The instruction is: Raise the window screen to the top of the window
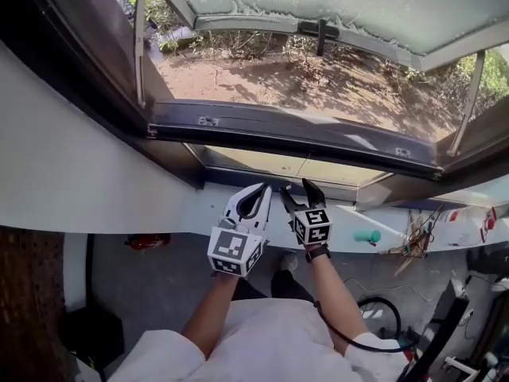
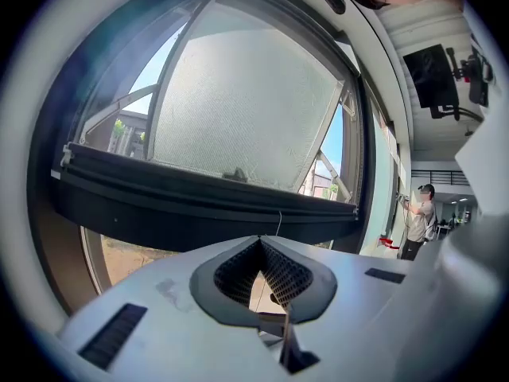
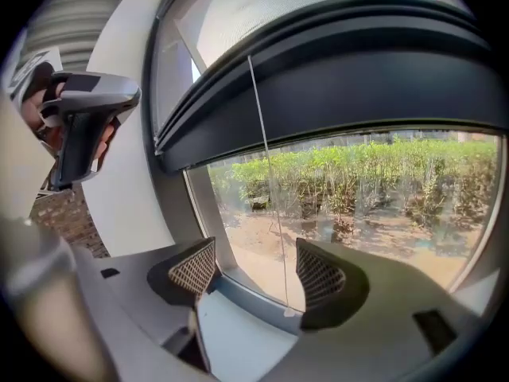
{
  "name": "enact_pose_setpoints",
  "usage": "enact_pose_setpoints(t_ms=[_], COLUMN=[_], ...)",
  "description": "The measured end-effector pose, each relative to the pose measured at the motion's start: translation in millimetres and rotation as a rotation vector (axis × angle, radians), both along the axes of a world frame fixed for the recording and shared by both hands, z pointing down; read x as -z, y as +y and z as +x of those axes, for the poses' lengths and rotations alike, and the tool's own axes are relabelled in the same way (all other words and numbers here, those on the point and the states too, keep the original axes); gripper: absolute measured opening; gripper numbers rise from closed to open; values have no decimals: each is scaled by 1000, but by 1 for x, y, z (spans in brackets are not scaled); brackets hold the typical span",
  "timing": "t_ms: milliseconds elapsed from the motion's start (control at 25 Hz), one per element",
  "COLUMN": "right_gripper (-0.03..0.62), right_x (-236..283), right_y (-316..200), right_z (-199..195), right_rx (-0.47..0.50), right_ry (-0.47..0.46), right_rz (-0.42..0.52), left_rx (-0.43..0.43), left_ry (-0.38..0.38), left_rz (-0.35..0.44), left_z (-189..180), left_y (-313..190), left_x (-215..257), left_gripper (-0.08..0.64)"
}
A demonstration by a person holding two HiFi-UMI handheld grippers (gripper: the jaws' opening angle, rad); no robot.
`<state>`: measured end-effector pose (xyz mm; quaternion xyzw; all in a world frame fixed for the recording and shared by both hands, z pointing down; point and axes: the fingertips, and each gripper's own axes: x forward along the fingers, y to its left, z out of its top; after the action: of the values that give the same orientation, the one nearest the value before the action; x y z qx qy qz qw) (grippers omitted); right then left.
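Fingers (image 2: 290,273) shut on your left gripper (image 1: 258,193), spread wide on your right gripper (image 1: 299,193), both just under the window screen bar (image 1: 294,134).
Left to right: your left pads meet at the tips with nothing pinched that I can see, and the thin pull cord (image 3: 266,173) looks to hang just past them. The dark bar runs straight across the window, partway up, with the lower pane (image 3: 382,205) under it showing dirt and shrubs. Your right pads stand well apart with the cord dangling between them, touching neither, its little end tab low between the pads. Grippers sit side by side.
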<state>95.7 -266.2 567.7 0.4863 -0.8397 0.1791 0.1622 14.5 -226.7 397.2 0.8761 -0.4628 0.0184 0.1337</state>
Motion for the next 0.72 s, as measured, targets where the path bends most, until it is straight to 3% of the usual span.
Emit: enact_pose_setpoints(t_ms=[480, 720], right_gripper=[288, 288], right_x=[-103, -143], right_y=[-18, -37], right_z=[0, -1], right_rx=[34, 44], right_ry=[63, 66], right_rz=[-168, -196], left_rx=[-2, 10], left_ry=[-28, -34], left_rz=[-125, -182], left_z=[5, 6], left_y=[2, -1], left_x=[-71, -114], left_gripper=[0, 0])
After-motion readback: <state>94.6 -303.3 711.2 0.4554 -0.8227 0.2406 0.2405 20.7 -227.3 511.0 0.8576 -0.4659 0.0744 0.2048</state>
